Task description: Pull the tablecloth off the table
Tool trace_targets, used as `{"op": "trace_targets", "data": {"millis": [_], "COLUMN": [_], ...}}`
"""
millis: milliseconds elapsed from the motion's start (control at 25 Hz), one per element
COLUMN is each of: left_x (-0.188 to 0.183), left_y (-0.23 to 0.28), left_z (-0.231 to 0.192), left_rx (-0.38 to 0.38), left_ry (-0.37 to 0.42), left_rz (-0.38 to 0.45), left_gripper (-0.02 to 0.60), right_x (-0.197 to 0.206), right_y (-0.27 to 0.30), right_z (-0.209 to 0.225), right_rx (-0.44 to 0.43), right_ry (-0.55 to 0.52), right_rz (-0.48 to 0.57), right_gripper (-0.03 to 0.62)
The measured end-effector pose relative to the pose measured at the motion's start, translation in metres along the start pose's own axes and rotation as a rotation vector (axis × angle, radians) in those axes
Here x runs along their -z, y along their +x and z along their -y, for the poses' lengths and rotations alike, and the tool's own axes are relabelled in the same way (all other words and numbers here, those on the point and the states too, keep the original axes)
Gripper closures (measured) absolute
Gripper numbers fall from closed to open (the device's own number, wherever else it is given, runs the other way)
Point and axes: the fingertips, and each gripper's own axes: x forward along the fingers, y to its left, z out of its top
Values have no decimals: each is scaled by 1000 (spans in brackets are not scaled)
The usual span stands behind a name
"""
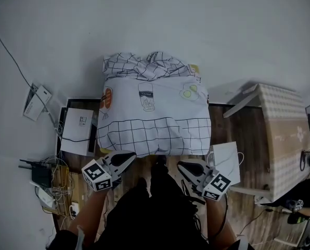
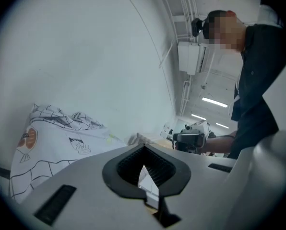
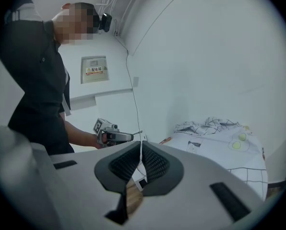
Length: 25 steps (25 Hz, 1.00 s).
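Left tool [image 1: 130, 158], right tool [image 1: 181, 165] closed; tablecloth [image 1: 152, 108] bunched crosswise along far edge.

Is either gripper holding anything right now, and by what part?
Nothing is held. The left gripper and right gripper are both shut on nothing, beside the near hem of the tablecloth.

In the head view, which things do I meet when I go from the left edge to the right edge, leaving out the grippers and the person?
small white device → white box → tablecloth → paper bag → side table
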Motion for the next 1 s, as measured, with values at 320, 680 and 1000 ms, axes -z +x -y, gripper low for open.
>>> {"op": "trace_targets", "data": {"millis": [320,680,1000], "left_x": [-18,-53,-58], "left_y": [47,89,114], "left_z": [-62,-151,-203], "left_rx": [-96,-285,-328], "left_ry": [20,52,75], "left_rz": [-77,-156,-214], "left_gripper": [574,572,572], "right_x": [-17,-45,-27], "right_y": [50,86,123], "right_z": [90,189,257], "right_rx": [-132,-207,-183], "right_ry": [-12,-40,-50], "right_rz": [6,-32,-117], "right_gripper": [566,566,478]}}
